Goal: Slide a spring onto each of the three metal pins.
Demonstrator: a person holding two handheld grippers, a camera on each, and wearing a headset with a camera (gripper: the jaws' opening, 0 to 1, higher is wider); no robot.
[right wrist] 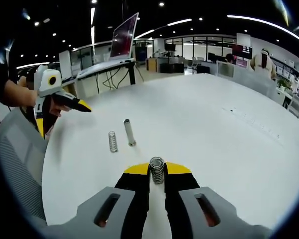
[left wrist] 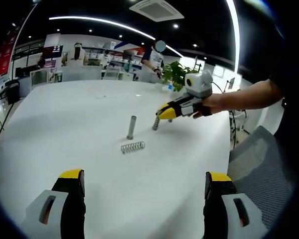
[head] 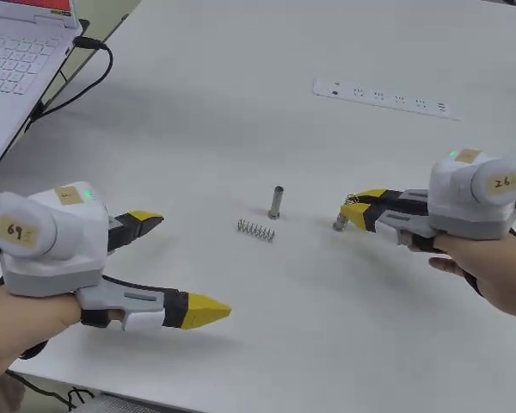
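The laptop (head: 17, 52) is cut off at upper left. The spring (right wrist: 157, 167) has its lower end hidden between the right gripper's (right wrist: 157, 174) jaws.

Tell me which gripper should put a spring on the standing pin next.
Right, probably. The right gripper is shut on a spring and its tips sit close to the upright pin. The left gripper is open, holds nothing, and sits farther from the pin.

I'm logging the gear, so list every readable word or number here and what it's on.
"69": sticker on the left gripper.
"26": sticker on the right gripper.
Too small to read: marks on the power strip, keys on the laptop.
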